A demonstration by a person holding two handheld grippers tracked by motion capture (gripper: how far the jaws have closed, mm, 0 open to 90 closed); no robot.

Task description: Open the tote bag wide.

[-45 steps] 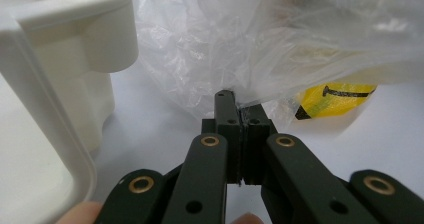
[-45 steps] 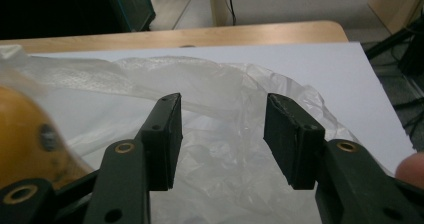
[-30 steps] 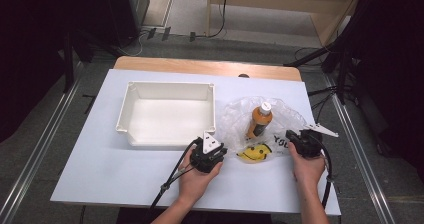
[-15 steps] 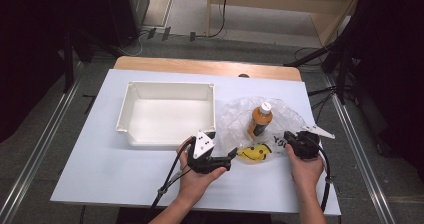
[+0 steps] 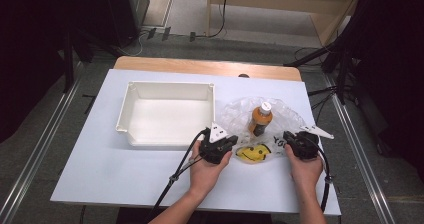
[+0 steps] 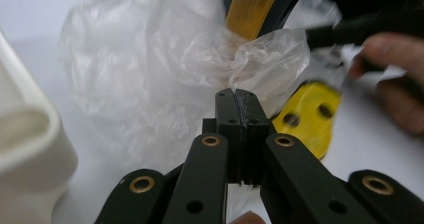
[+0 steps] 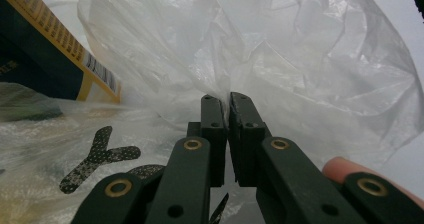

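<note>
Here, both grippers' fingers pinch the crinkled clear plastic bag [image 5: 280, 115]: left gripper [image 6: 235, 101] has just closed on film, right gripper [image 7: 227, 101] likewise clamped; pulling apart evenly should open it around the orange bottle [image 5: 260, 118].

Thin crinkled glossy clear plastic bag [image 5: 280, 119], smooth matt white plastic tray [image 5: 167, 115], wooden table edge [image 5: 205, 67]

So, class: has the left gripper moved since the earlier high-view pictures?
Yes. The left gripper has shifted right, away from the white tray and onto the plastic bag. Its jaws have just been closing and now pinch the bag's film.
</note>
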